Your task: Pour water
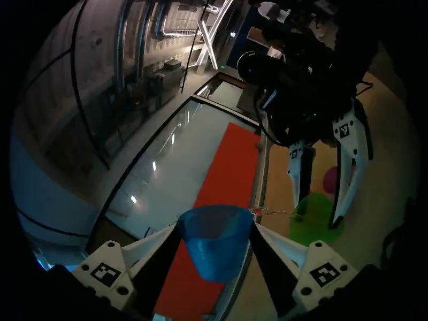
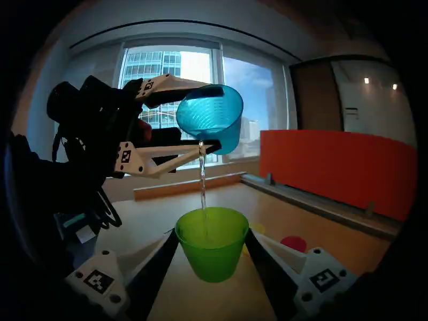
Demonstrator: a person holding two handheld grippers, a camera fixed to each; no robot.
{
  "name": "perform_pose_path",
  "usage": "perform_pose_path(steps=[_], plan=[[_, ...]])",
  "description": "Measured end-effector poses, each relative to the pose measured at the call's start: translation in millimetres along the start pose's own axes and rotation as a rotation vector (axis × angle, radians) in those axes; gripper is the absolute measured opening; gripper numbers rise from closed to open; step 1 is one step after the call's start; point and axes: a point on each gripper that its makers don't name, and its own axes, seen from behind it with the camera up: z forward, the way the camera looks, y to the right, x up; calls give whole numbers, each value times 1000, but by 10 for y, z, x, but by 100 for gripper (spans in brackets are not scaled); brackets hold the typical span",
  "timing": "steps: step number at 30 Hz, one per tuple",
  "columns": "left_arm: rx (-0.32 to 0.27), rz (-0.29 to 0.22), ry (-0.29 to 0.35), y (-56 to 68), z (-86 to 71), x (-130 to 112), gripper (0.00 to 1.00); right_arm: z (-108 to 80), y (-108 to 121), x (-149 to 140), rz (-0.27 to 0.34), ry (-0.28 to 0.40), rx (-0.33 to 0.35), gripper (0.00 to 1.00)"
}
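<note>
My left gripper (image 1: 215, 230) is shut on a translucent blue cup (image 1: 216, 251). In the right gripper view the left gripper (image 2: 216, 116) holds the blue cup (image 2: 209, 116) tipped on its side, high above the table. From its rim a thin stream of water (image 2: 203, 184) falls into a green cup (image 2: 212, 249). My right gripper (image 2: 212, 235) is shut on the green cup and keeps it upright just below. In the left gripper view the right gripper (image 1: 318, 216) and the green cup (image 1: 314, 218) sit at the right, with the water (image 1: 273, 212) reaching the cup.
A wooden table (image 2: 155, 214) lies below both cups. A pink cup (image 2: 293, 243) and a yellow cup (image 2: 257, 228) stand on it behind the green cup; the pink cup (image 1: 330, 180) shows beside the right gripper. An orange partition (image 2: 342, 166) edges the table, with windows behind.
</note>
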Motion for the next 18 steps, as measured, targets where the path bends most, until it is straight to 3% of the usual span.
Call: perform_pose_path(steps=[18], plan=[[13,64,-3,-10,-28,34,86,-21,-13,32,-7,3,-2,91]])
